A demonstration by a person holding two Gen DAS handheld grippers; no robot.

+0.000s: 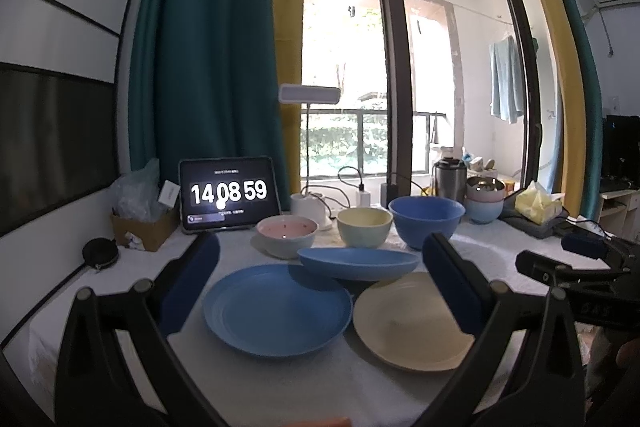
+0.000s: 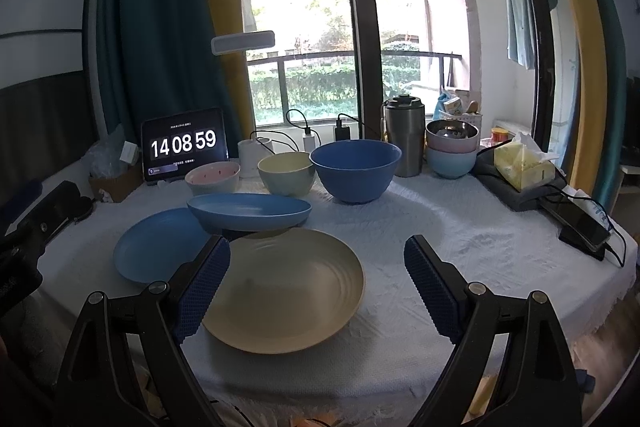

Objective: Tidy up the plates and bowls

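On the white tablecloth lie a flat blue plate (image 1: pixel 276 309) (image 2: pixel 160 245) and a cream plate (image 1: pixel 412 321) (image 2: pixel 286 289). A deep blue plate (image 1: pixel 358 263) (image 2: pixel 250 211) rests tilted across their far edges. Behind stand a pink bowl (image 1: pixel 286 233) (image 2: pixel 212 177), a yellow-green bowl (image 1: pixel 364 225) (image 2: pixel 286 171) and a large blue bowl (image 1: pixel 426 219) (image 2: pixel 356 169). My left gripper (image 1: pixel 320 283) is open above the two plates. My right gripper (image 2: pixel 316 279) is open above the cream plate's right part and also shows in the left wrist view (image 1: pixel 576 263).
A tablet clock (image 1: pixel 228 193) (image 2: pixel 182 145), a cardboard box (image 1: pixel 142 223) and a lamp base (image 1: pixel 310 207) stand at the back left. A steel tumbler (image 2: pixel 404 135), stacked small bowls (image 2: pixel 451 149), a tissue pack (image 2: pixel 522 163) and a phone (image 2: pixel 584 231) are at the right.
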